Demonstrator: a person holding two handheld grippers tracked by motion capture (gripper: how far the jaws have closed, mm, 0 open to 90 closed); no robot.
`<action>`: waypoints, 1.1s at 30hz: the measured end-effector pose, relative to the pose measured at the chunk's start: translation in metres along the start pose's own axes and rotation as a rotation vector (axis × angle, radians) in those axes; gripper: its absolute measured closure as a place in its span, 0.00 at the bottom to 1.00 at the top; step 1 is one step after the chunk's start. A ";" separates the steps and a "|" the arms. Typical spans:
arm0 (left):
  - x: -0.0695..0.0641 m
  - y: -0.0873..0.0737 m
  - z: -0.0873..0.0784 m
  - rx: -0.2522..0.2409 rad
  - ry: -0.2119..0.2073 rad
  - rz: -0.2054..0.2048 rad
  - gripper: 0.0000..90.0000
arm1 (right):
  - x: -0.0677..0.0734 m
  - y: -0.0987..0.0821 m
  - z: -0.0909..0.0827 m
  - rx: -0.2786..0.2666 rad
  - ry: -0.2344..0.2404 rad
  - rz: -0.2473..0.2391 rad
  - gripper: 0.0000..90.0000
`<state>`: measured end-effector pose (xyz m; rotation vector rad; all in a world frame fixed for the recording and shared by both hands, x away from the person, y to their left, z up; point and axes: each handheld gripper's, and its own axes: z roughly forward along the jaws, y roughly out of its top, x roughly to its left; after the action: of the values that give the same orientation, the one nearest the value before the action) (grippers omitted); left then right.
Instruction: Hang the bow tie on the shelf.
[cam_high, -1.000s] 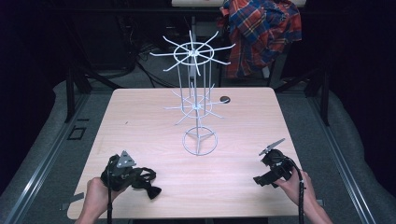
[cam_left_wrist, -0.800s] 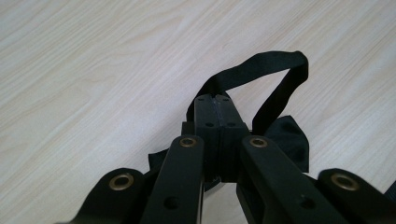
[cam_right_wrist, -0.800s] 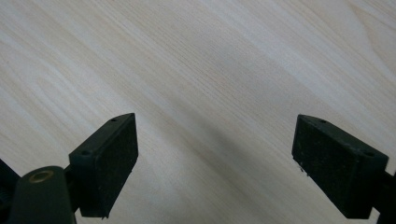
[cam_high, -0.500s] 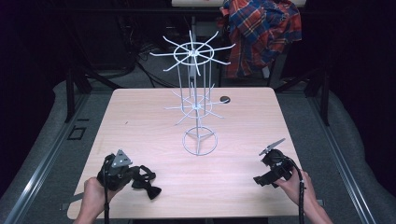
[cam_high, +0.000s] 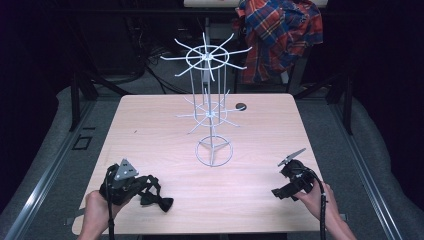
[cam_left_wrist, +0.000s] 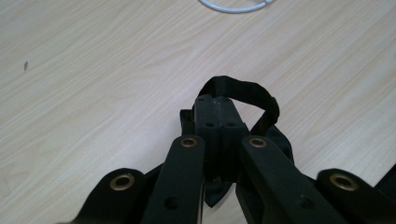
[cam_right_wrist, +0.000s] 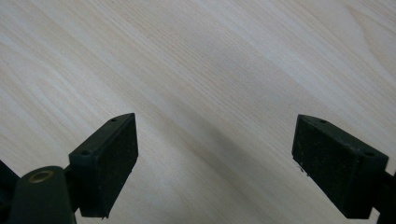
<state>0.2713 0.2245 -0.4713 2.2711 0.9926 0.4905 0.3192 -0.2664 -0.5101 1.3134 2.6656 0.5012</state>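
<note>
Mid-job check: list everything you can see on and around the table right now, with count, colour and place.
bow tie: one, black, near left part of the table, pinched in the left gripper.
wire rack: one, white, two tiers of spokes on a ring base, table centre.
round hole: one, dark, in the tabletop at the far edge, right of the rack.
table: one, light wood.
plaid shirt: one, red and blue, hanging behind the table.
left gripper: one, black, shut on the bow tie.
right gripper: one, black, open over bare wood, near right.
</note>
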 end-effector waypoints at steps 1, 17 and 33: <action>0.000 0.001 -0.001 -0.001 0.000 0.003 1.00 | 0.000 0.000 0.000 0.002 0.000 -0.002 0.15; 0.007 0.010 -0.013 -0.049 0.044 0.003 1.00 | -0.001 0.000 0.000 0.004 -0.009 -0.003 0.15; 0.020 0.029 -0.014 -0.097 0.058 0.006 1.00 | -0.003 -0.001 0.001 -0.002 0.002 0.021 0.15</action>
<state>0.2918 0.2293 -0.4400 2.1857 0.9695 0.5970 0.3203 -0.2694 -0.5114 1.3431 2.6544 0.5076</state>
